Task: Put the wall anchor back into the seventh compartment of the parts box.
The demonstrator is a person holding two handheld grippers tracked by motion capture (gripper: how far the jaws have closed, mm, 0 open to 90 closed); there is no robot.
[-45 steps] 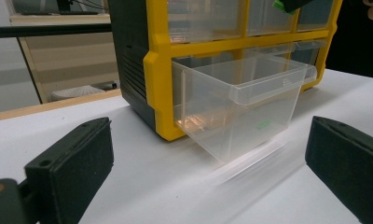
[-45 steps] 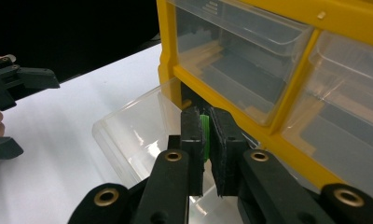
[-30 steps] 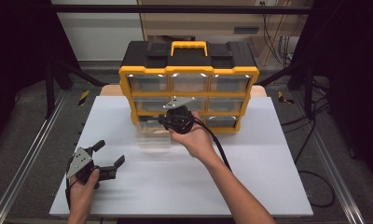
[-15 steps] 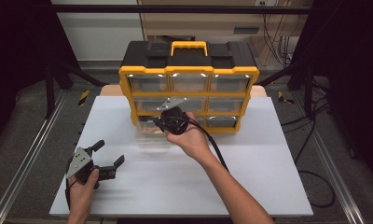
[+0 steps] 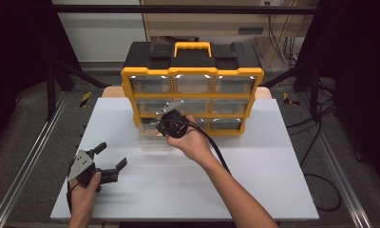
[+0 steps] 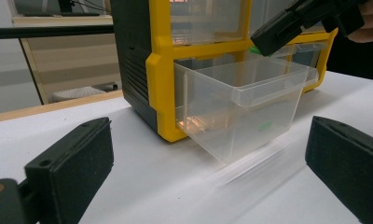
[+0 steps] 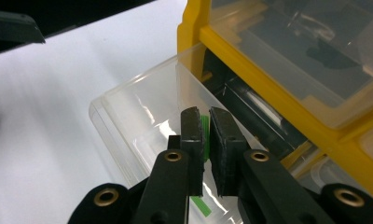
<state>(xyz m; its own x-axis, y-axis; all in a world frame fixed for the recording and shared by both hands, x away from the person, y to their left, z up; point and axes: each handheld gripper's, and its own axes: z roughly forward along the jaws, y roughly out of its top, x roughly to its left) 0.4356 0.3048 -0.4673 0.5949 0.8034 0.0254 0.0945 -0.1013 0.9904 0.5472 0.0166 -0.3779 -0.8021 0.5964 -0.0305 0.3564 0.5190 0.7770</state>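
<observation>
A yellow and black drawer cabinet (image 5: pixel 193 71) stands at the back of the white table. Its bottom-left clear drawer (image 5: pixel 155 138) is pulled out. My right gripper (image 5: pixel 163 127) hangs over that drawer, pointing down into it, shut on a thin green strip (image 7: pixel 204 140). In the right gripper view the jaws (image 7: pixel 206 126) pinch the strip above the drawer's inside (image 7: pixel 142 140). Another small green piece (image 6: pixel 265 125) lies in the drawer (image 6: pixel 240 102). My left gripper (image 5: pixel 111 155) rests low at the table's front left, open and empty, facing the drawer (image 6: pixel 208 163).
The cabinet's other clear drawers (image 5: pixel 231 107) are pushed in. The right gripper's cable (image 5: pixel 216 152) trails back along the forearm. Metal rails (image 5: pixel 31 156) run along both sides of the table, and cables lie on the floor at the right (image 5: pixel 321 190).
My right gripper has shifted slightly left, further over the open drawer, still closed on the green strip. The left gripper has stayed where it was.
</observation>
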